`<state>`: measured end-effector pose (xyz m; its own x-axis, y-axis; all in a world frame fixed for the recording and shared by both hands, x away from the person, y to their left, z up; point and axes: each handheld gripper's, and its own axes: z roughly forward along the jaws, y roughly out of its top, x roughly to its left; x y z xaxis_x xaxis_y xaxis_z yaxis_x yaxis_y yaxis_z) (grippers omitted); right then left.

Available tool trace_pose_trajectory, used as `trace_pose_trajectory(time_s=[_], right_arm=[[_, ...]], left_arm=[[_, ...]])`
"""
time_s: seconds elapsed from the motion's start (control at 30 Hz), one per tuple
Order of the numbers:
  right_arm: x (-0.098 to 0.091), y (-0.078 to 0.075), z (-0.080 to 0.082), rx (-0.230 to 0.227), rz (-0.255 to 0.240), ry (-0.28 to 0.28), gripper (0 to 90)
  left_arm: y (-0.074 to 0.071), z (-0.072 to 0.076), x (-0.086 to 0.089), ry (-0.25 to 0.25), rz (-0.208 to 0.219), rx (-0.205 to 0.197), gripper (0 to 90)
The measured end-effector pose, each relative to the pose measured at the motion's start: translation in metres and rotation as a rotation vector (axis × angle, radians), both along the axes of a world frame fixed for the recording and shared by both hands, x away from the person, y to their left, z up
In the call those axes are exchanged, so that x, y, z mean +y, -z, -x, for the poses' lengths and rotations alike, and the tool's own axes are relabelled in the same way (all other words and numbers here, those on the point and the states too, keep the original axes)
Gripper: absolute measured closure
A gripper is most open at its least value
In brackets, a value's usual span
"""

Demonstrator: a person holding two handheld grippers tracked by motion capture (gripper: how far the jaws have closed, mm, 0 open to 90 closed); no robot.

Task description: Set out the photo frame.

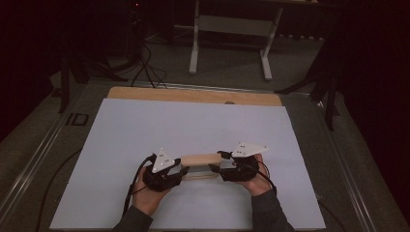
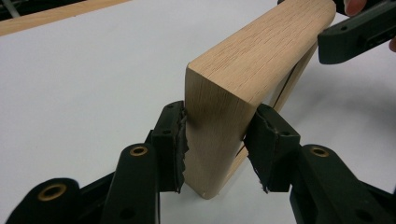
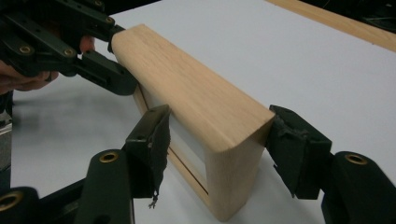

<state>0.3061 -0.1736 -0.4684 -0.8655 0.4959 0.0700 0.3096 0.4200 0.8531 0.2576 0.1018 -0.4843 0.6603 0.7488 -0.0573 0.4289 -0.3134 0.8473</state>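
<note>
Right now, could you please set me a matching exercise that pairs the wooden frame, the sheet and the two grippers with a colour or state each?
Things:
1. wooden frame
2. sheet
3. left gripper
4. right gripper

Colour or state:
a. white, lies flat
b. jaws pressed on one end of the frame
c. pale, spans from one gripper to the other
d. jaws apart, either side of the frame's other end

Pairs: 1-c, 2-a, 3-b, 4-d
</note>
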Motion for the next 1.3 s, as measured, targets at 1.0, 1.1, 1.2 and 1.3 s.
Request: trace_pose_trajectory(time_s=[1.0, 1.1, 1.2, 1.3], right_arm=[[-0.0036, 0.0069, -0.0003, -0.030, 0.073, 0.007, 55.2], [-0.0030, 0.0071, -0.0002, -0.031, 0.075, 0.007, 55.3], [-0.0027, 0.0070, 0.0000, -0.034, 0.077, 0.006, 55.4], [-0.0022, 0.0071, 0.0004, -0.039, 0.079, 0.003, 55.5]], left_arm=[[0.0004, -0.0035, 0.0037, 0.018, 0.013, 0.005, 58.7], [0.0003, -0.0037, 0.0037, 0.019, 0.012, 0.005, 58.7], [0.0001, -0.0037, 0.0039, 0.024, 0.005, -0.001, 58.8], [-0.0002, -0.0038, 0.0047, 0.025, 0.003, 0.000, 58.9]])
